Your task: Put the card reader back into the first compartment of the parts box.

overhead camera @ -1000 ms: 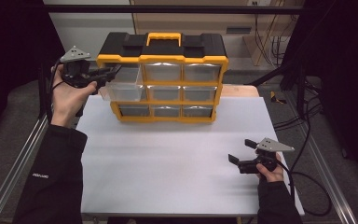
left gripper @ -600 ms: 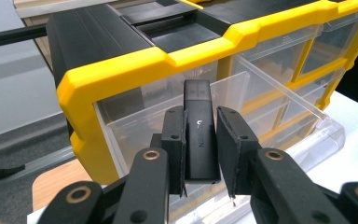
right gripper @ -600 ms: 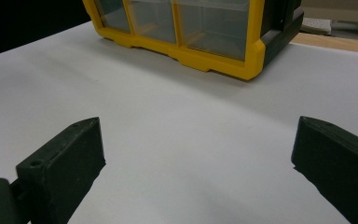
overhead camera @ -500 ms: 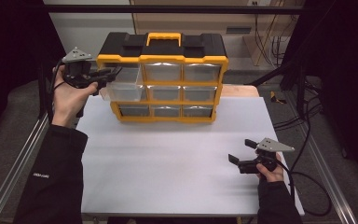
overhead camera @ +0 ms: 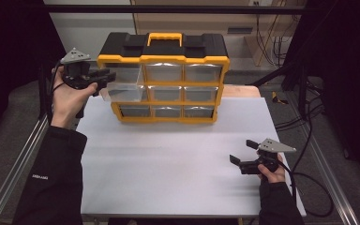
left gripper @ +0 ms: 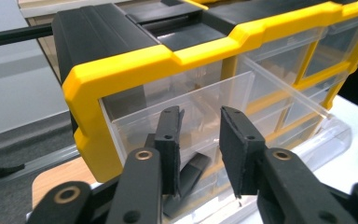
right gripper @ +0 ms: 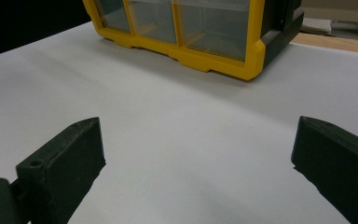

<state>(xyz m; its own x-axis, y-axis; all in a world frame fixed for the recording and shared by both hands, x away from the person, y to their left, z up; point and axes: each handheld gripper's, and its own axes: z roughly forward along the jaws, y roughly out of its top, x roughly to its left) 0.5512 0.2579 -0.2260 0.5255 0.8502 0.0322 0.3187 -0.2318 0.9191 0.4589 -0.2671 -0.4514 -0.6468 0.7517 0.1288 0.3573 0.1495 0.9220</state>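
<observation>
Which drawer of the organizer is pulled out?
The top-left drawer, clear plastic, sticks out from the yellow frame toward the left tool. The other eight sit flush. In the left gripper view its front wall lies between the tool's open jaws.

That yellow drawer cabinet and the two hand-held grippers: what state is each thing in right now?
Organizer cabinet: upright at the table's far edge.
Top-left drawer: pulled partway out.
Other drawers: pushed in.
Carry handle: folded flat.
Left gripper: at the open drawer's front wall, fingers just opening, a gap between them.
Right gripper: fingers wide open, holding nothing, over the table.
</observation>
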